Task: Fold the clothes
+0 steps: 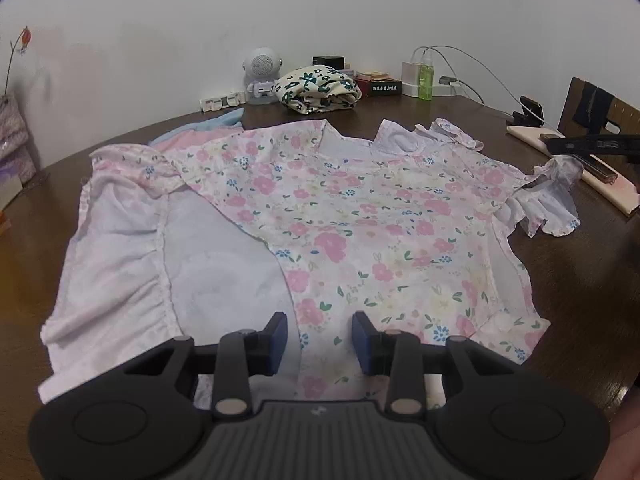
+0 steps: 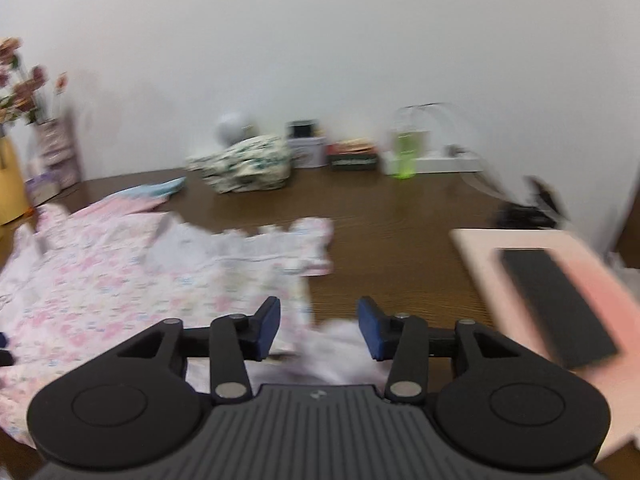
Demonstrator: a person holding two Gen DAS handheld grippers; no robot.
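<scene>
A pink floral dress (image 1: 340, 224) lies spread flat on the dark wooden table (image 1: 580, 280), its left side turned over to show the pale lining (image 1: 120, 248). My left gripper (image 1: 320, 336) hovers open over the near hem, its blue pads (image 1: 278, 340) apart with nothing between them. In the blurred right wrist view, my right gripper (image 2: 318, 328) is open at the dress's right edge (image 2: 120, 280). A ruffled sleeve (image 2: 340, 340) bunches just under its jaws. The left wrist view shows that sleeve (image 1: 548, 196) raised beside the black right gripper (image 1: 592, 146).
At the back stand a folded green-flowered cloth (image 1: 316, 90), a white robot-shaped speaker (image 1: 262, 74), a green bottle (image 1: 426, 80), boxes and a charger with cables. A pink board (image 2: 520, 264) bearing a black slab (image 2: 560, 308) lies at the right. Blue and pink garments (image 1: 216, 124) peek out behind the dress.
</scene>
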